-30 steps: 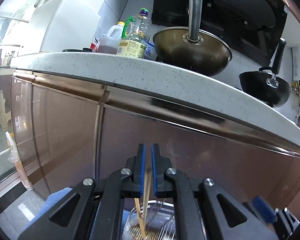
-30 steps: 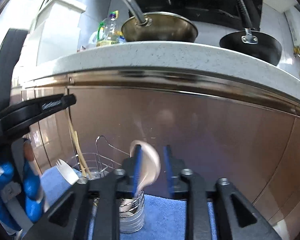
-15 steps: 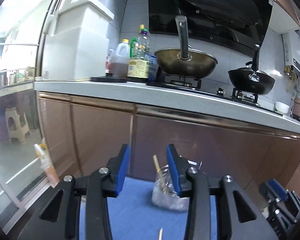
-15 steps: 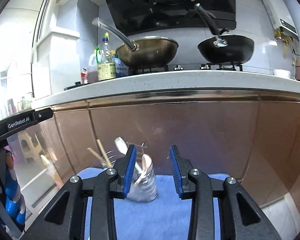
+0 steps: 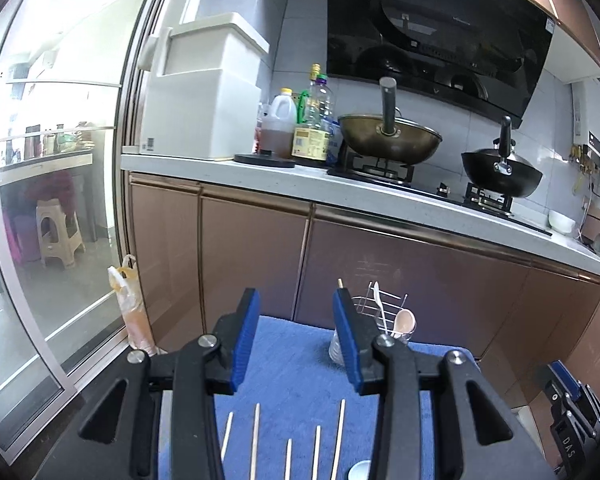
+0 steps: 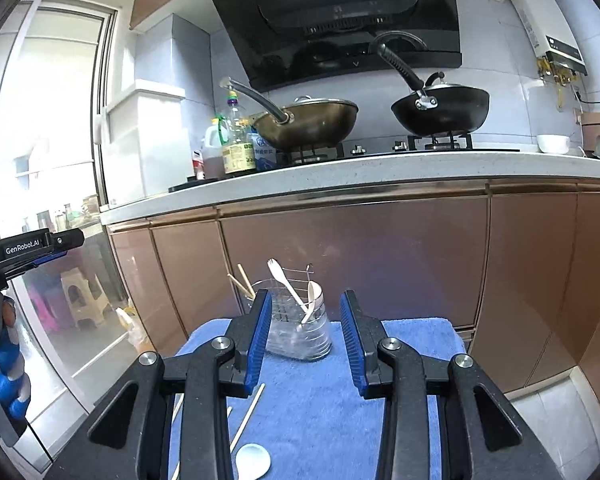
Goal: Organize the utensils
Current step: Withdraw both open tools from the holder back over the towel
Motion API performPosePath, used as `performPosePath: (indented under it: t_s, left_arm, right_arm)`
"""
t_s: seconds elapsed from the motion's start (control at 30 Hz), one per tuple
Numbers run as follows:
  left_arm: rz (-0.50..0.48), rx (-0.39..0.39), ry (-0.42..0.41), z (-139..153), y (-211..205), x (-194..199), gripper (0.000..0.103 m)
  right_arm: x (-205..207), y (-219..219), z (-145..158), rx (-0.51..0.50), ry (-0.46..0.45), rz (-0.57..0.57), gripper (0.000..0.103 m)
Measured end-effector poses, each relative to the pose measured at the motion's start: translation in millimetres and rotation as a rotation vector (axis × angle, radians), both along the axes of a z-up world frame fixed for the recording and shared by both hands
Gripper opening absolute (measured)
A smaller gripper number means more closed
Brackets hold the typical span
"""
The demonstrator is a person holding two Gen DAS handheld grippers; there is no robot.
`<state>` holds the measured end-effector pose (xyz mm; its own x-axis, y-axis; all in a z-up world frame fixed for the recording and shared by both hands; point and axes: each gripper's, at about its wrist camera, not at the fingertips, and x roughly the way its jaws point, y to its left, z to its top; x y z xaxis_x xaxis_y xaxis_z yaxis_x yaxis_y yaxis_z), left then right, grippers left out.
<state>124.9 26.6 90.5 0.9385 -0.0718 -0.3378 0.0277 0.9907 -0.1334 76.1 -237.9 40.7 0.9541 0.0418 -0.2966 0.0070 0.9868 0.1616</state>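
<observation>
A clear utensil holder with a wire rack stands at the far end of a blue towel. In it are a white fork, a pale spoon and two chopsticks. My right gripper hovers open and empty in front of the holder. My left gripper is also open and empty, with the holder behind its right finger. Several loose chopsticks and a white spoon lie on the towel under the grippers.
Brown cabinet fronts rise right behind the towel, under a white countertop with two woks and bottles. A glass sliding door and a plastic bag are on the left.
Both grippers have drawn back and up from the holder. The left let go of a chopstick and opened. The right let go of the pale spoon, which now stands in the holder.
</observation>
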Motion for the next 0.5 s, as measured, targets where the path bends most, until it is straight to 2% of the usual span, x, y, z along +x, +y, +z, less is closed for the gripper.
performPosePath:
  t_s: [0.17,0.23,0.33,0.47,0.5]
  left_arm:
    - [0.006,-0.003,-0.001,3,12,-23,0.036]
    - [0.007,-0.001,0.002,3,15,-29,0.036]
    - [0.008,-0.004,0.009,2,21,-36,0.037]
    - [0.008,-0.009,0.010,0,24,-42,0.050]
    - [0.007,-0.006,0.008,-1,25,-45,0.050]
  right_arm:
    - [-23,-2,3,0.009,-0.011,0.003,0.036]
    - [-29,-4,3,0.016,-0.012,0.000,0.041]
    - [-40,-5,1,0.020,-0.013,-0.003,0.041]
    - [-49,-6,0,0.017,-0.010,-0.002,0.043]
    - [-52,-6,0,0.016,-0.010,-0.003,0.045]
